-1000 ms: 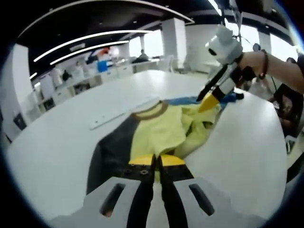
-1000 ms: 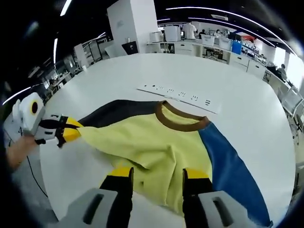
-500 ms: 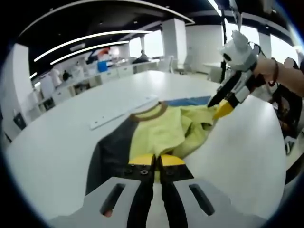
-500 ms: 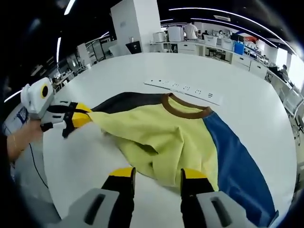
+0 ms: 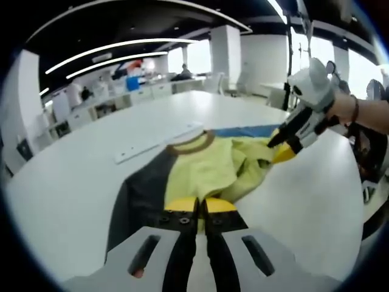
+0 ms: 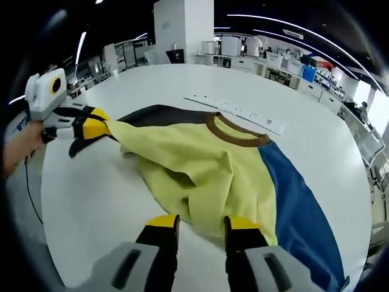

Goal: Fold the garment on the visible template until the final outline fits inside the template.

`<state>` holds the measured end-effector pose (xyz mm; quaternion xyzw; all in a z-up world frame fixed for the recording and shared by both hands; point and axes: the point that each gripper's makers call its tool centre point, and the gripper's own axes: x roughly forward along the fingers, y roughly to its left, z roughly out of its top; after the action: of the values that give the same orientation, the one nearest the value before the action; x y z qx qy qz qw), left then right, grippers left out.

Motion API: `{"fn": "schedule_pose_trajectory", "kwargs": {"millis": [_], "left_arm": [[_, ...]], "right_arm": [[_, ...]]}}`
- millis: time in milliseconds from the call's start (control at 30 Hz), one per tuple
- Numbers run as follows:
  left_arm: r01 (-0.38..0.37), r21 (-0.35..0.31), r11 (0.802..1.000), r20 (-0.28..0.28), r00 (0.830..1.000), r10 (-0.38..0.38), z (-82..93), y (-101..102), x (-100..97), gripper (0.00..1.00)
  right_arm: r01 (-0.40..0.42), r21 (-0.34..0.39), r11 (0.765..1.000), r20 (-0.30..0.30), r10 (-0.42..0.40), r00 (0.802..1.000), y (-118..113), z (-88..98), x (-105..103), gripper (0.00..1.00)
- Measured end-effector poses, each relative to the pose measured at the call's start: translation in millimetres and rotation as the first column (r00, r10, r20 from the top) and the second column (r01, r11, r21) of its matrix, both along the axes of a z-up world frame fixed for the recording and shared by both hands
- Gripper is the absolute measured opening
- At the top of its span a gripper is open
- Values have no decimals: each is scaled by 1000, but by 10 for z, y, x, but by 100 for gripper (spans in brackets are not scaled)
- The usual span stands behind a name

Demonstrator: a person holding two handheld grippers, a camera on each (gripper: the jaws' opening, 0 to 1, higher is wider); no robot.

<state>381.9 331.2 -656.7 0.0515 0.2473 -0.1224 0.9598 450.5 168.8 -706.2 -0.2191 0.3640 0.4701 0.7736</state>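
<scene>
The garment (image 6: 206, 170) lay on the white table (image 6: 97, 201) — a yellow shirt with a brown collar (image 6: 234, 131), a dark sleeve on one side and a blue panel (image 6: 298, 207) on the other, its lower part rucked into loose folds. No template outline could be made out under it. In the right gripper view the left gripper (image 6: 91, 129) was clamped on a corner of the yellow cloth and drew it taut to the side; in its own view, its jaws stood together on the fabric edge. The right gripper (image 6: 196, 222) had its jaws apart, with the hem of the shirt just ahead of them; in the left gripper view it (image 5: 283, 152) sat at the far edge of the bunched cloth, and whether it touched the cloth there I could not tell. The fabric looked light, thin and limp — it would sag and crease wherever unsupported and slide easily on the smooth table. My judgement was that it should be pinched at hems, corners or seams, with both holds kept tense so a fold falls flat. A power strip (image 6: 234, 114) lay beyond the collar.
</scene>
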Motion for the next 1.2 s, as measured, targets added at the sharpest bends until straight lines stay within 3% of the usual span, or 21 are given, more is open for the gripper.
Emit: {"fn": "schedule_pose_trajectory", "kwargs": {"millis": [133,267,767,1067,1200], "left_arm": [[1,-1,1000,-3,1000,-1,-3,-1,-1,0],[-3,-2,1000,-3,1000,3,-3,8,1,0],[-7,2,1000,-1,1000,7,36,19,-21,0],[-7,-2,1000,5,1000,7,62,8,-9,0],[-6,1,1000,11,1000,6,94,7,-17,0]], "right_arm": [[27,21,999,-5,-27,1000,13,-3,39,23],[36,-2,999,20,-36,999,-28,-33,111,14],[99,64,993,-60,-95,994,-82,126,94,4],[91,76,993,-74,-85,994,-75,134,115,0],[80,83,993,-61,-75,995,-68,226,113,0]]}}
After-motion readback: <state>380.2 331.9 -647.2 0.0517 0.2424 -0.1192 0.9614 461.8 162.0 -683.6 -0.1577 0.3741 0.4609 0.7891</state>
